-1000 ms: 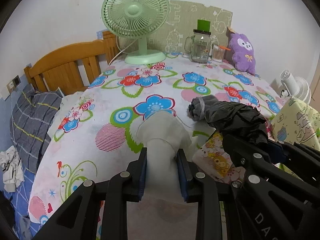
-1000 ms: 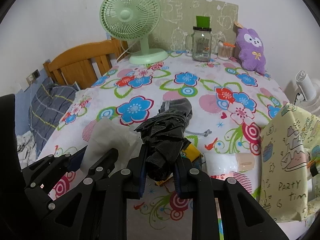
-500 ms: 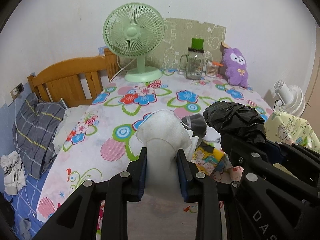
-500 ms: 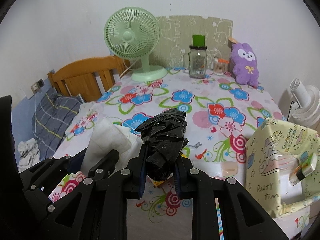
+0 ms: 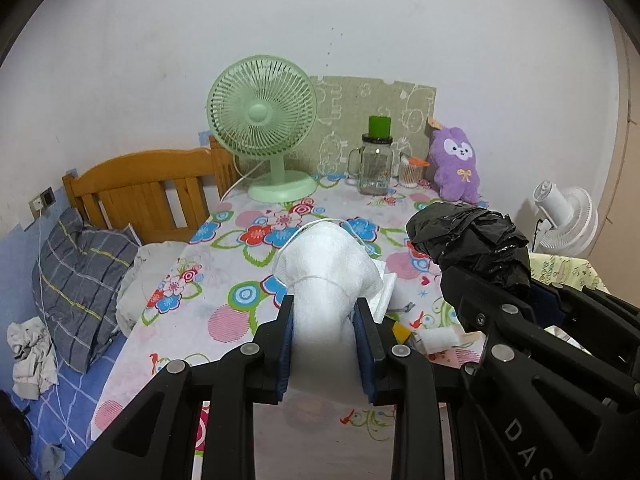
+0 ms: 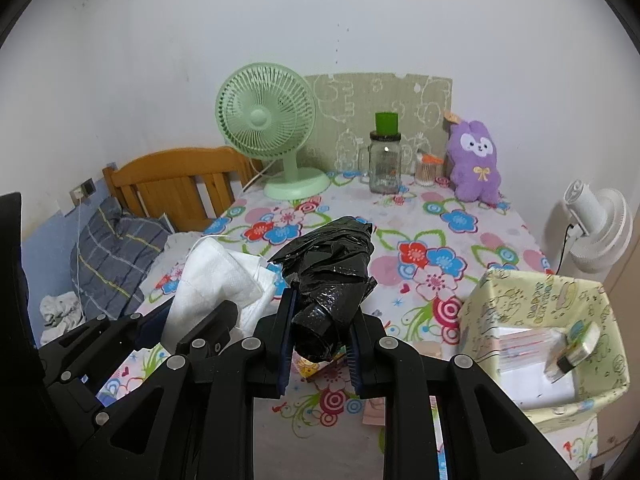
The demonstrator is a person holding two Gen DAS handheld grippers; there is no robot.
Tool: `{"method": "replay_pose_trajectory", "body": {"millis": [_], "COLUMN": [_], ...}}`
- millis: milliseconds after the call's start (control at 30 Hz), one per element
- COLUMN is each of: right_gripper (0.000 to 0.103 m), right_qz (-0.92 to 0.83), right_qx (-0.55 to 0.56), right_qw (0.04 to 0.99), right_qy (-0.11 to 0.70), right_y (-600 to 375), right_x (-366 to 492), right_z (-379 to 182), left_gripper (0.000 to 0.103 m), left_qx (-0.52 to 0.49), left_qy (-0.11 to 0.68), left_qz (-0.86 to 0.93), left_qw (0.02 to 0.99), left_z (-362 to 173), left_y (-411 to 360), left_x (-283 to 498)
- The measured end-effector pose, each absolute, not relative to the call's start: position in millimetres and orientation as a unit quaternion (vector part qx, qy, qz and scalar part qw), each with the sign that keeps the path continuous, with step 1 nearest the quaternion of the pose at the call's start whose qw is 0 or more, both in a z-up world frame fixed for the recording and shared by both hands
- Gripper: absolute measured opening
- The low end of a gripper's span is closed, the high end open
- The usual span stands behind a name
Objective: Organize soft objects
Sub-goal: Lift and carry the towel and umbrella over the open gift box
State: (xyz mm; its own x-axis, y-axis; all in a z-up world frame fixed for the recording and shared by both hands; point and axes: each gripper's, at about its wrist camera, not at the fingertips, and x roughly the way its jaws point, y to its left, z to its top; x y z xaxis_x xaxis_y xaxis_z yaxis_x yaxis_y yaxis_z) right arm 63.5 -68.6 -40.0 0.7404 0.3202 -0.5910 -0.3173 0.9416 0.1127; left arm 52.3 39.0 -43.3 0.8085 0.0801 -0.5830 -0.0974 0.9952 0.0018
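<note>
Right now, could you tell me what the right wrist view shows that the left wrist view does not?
Only the right wrist view looks into the yellow patterned box, with papers inside. Only the left wrist view shows the small white roll on the table past the left gripper. Both show the white mask, the black plastic bag in the right gripper, the green fan and the purple plush.

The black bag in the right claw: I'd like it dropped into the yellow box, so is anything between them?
Nothing visible. The black bag, held above the table, has open air rightward to the yellow box, whose open top already holds packets.
</note>
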Motion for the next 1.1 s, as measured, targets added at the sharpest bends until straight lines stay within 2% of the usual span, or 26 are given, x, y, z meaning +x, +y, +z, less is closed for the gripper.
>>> {"method": "replay_pose_trajectory", "body": {"millis": [467,1100], "right_gripper": [0.025,0.025], "right_qz": [0.165,0.138], "right_qx": [0.006,0.007], "right_qw": [0.943,0.952], "right_qy": [0.289,0.274], "right_y": [-94.7,-135.9], "right_x": [45.6,40.3], "right_z": [-13.0,-0.7], "left_gripper": [0.027,0.027], "left_qx": [-0.004,-0.003], "left_qy": [0.276,0.264], "left_qz": [0.041,0.014], "left_qw": [0.96,0.964], "left_z": [-18.0,-8.9], "left_y": [13.3,-27.6], "left_x": [38.7,40.4]}}
